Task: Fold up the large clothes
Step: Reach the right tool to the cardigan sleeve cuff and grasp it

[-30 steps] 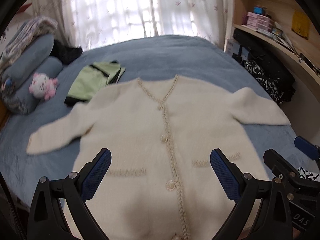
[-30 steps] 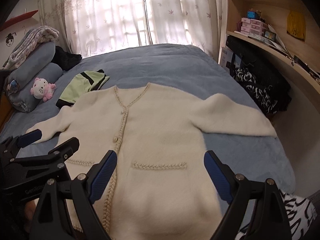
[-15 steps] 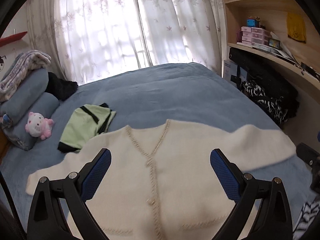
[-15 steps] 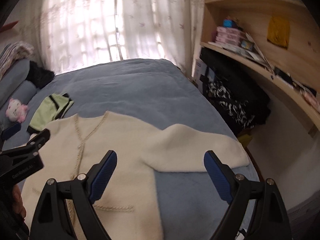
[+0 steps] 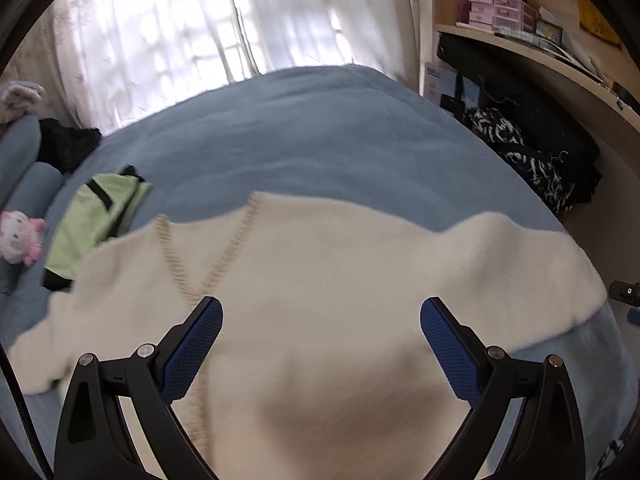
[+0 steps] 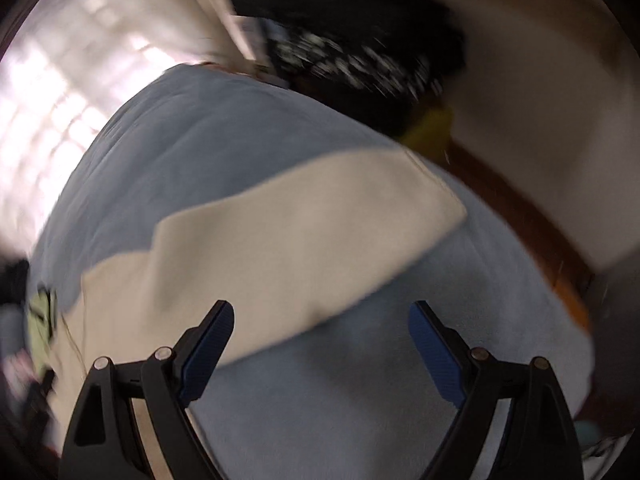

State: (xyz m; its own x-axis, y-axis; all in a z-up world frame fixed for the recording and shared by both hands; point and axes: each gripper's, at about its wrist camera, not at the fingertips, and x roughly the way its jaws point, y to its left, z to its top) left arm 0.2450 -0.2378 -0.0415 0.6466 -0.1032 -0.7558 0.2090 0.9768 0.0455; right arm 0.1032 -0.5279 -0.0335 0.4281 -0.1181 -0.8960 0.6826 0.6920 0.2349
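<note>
A large cream knit cardigan (image 5: pixel 320 280) lies spread front-up on the blue bed (image 5: pixel 320 152), with its V-neck trim toward the window. My left gripper (image 5: pixel 320 344) is open and empty, just above the cardigan's chest. My right gripper (image 6: pixel 320 344) is open and empty, tilted, over the underside edge of the cardigan's right sleeve (image 6: pixel 304 232), whose cuff points toward the bed's right edge. The right wrist view is blurred by motion.
A folded green garment (image 5: pixel 96 216) and a pink plush toy (image 5: pixel 18 236) lie at the left near grey pillows (image 5: pixel 24 176). Dark and patterned bags (image 5: pixel 532 152) sit under wooden shelves (image 5: pixel 540 44) at the right. Curtains (image 5: pixel 180 40) hang behind the bed.
Both grippers moved forward up the cardigan from its hem. The left one now sits over the chest; the right one swung right and tilted toward the right sleeve. Both stayed open.
</note>
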